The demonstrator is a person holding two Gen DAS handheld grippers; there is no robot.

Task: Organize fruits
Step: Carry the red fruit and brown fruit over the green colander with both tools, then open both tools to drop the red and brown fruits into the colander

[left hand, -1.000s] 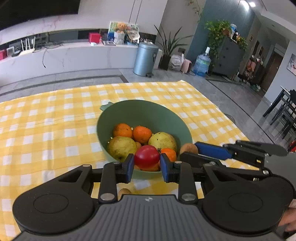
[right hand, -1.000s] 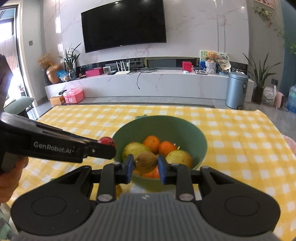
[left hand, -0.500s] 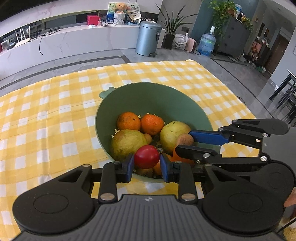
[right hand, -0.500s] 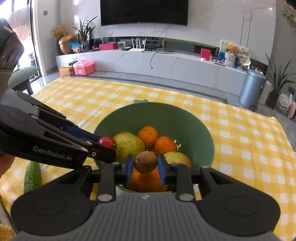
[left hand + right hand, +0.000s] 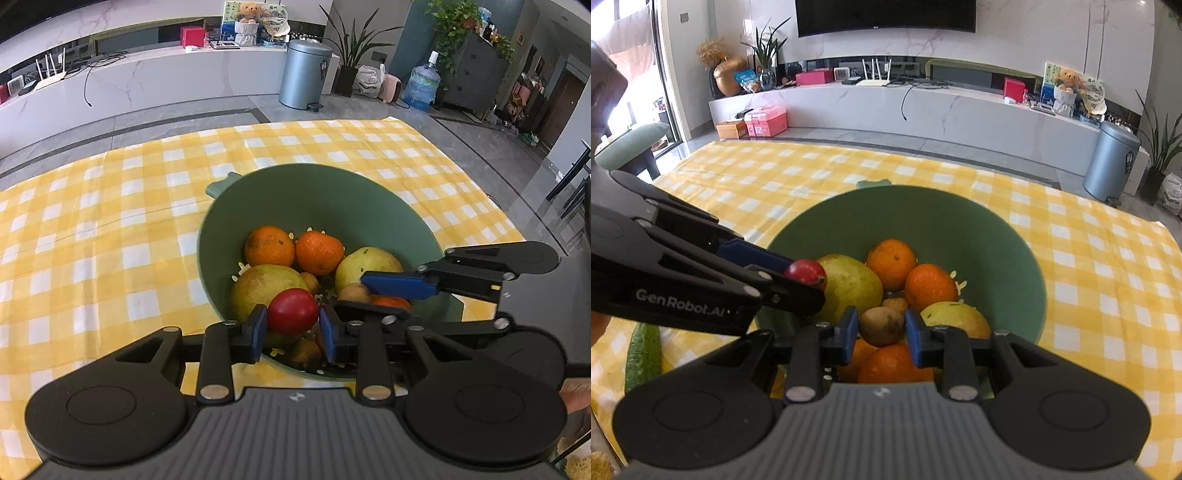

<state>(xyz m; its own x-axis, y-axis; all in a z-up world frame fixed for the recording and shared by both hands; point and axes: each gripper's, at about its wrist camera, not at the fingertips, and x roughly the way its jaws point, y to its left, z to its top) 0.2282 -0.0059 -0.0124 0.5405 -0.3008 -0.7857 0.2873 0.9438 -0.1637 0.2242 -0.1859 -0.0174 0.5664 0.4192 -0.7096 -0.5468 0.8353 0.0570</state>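
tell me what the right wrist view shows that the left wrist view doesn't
Only the right wrist view shows the cucumber lying on the cloth left of the bowl, the wall TV, and the pink boxes on the floor.

Only the left wrist view shows the water jug and the dark cabinet.

Both show the green bowl holding oranges and pears, the left gripper with the red fruit between its opening jaws, the right gripper shut on the brown fruit, the checked tablecloth and the grey bin.
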